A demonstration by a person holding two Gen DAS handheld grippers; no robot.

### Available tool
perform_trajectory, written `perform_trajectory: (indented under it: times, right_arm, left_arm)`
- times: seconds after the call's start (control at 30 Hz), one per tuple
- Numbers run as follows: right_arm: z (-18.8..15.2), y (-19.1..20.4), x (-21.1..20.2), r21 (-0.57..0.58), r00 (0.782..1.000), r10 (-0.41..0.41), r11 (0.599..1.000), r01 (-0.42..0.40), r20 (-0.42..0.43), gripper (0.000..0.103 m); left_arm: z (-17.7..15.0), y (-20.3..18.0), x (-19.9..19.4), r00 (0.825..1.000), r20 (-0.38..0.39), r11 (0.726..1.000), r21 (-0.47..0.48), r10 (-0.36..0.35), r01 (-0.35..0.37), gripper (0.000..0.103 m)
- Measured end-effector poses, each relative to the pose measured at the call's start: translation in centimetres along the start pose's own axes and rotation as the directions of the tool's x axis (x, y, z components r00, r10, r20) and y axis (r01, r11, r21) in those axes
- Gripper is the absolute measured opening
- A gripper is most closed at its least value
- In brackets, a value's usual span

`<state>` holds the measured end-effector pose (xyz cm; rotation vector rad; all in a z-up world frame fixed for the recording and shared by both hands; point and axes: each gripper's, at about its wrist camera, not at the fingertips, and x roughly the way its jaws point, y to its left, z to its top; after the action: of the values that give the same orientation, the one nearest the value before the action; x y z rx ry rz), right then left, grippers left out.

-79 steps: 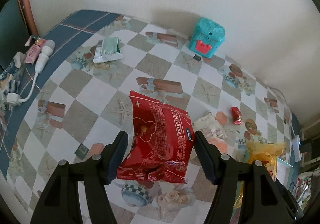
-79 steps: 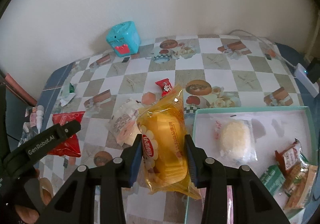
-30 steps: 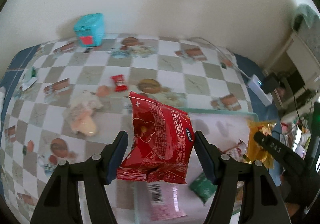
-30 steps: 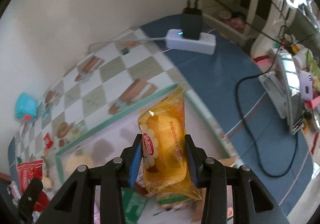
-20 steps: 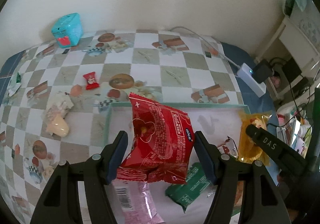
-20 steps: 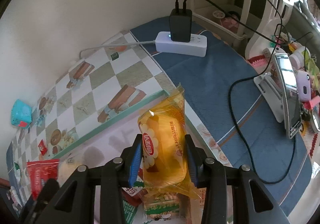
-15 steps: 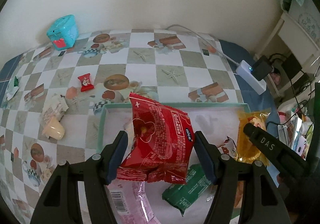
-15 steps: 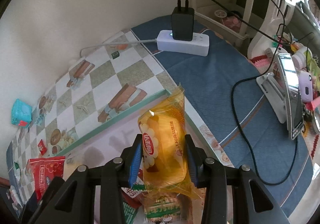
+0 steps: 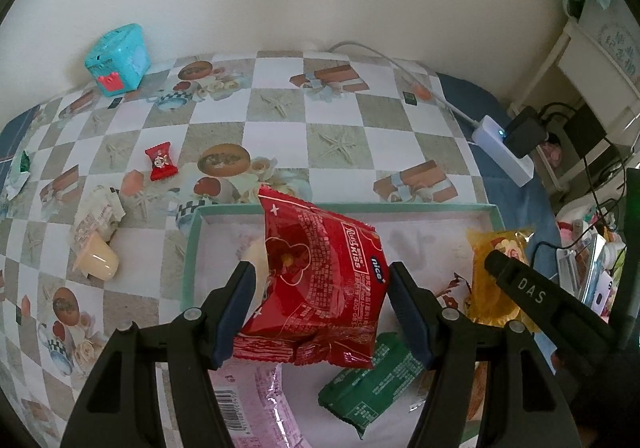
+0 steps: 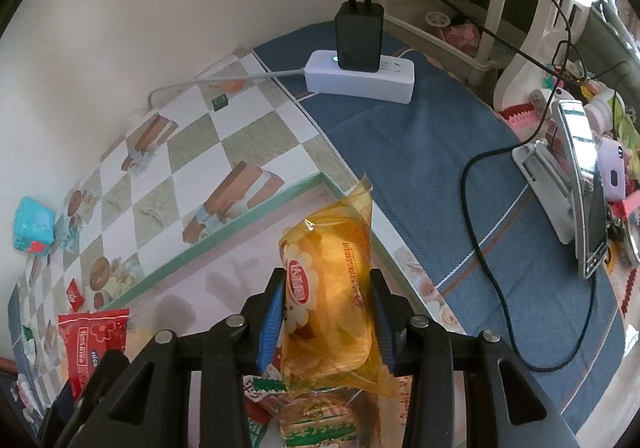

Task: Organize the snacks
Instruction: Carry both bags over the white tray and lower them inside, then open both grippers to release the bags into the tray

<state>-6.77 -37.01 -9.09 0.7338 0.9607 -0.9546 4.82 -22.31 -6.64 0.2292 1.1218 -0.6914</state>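
The table (image 9: 344, 136), under a checked cloth, carried a shallow green-rimmed tray (image 9: 400, 207) near its right end, with several packets already lying in it, among them a green packet (image 9: 368, 384) and a pink packet (image 9: 256, 396). Both hands stood over the tray, each with a snack in its claw. The left gripper (image 9: 318, 298) pinched a red bag (image 9: 320, 280) by its sides, the bag hanging over the tray's left half, clear of the floor as far as could be judged. The right gripper (image 10: 326, 312) pinched a yellow cake pack (image 10: 332, 296) over the tray's right corner, close to the rim. The step in hand was judged to be delivery: both snacks brought over the tray, neither released. The next move would call for lowering each onto a bare patch of floor and spreading the jaws, the yellow pack kept inside the rim. Left outside were a jelly cup (image 9: 96, 264), a white wrapper (image 9: 98, 218) and a red candy (image 9: 161, 161).
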Motion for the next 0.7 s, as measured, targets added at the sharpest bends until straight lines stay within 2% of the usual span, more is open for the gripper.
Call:
perform_trajectory:
  times: [0.37,0.43,0.5,0.6,0.63,0.7]
  right_arm:
    - [-0.3,-0.2,0.7,-0.002,1.000,-0.017,1.000,0.017,-0.021,0.045]
    - [-0.3,-0.3,1.0,0.001,0.999,-0.020,1.000,0.020,-0.034,0.050]
    - [-0.3,-0.3,1.3,0.003,0.999,-0.015,1.000,0.015,-0.047,0.067]
    - [-0.5,-0.3,1.7,0.005,0.998,-0.012,1.000,0.013,-0.066,0.072]
    - [-0.5,-0.3,1.8,0.005,0.997,-0.011,1.000,0.011,-0.070,0.075]
    - [-0.6,-0.2,1.8,0.006,0.997,-0.004,1.000,0.004,-0.071,0.083]
  left_arm:
    - [0.0,0.5,0.2,1.000,-0.020,1.000,-0.020,-0.009,0.009,0.070]
    - [0.0,0.7,0.2,1.000,-0.023,1.000,-0.025,-0.009,0.008,0.071]
    - [0.0,0.8,0.2,1.000,-0.025,1.000,-0.028,-0.009,0.009,0.071]
    - [0.1,1.1,0.1,1.000,-0.027,0.999,-0.035,-0.012,0.011,0.072]
    - [0.2,1.1,0.0,1.000,-0.026,0.999,-0.036,-0.012,0.011,0.076]
    - [0.2,1.2,-0.1,1.000,-0.023,0.999,-0.037,-0.012,0.011,0.078]
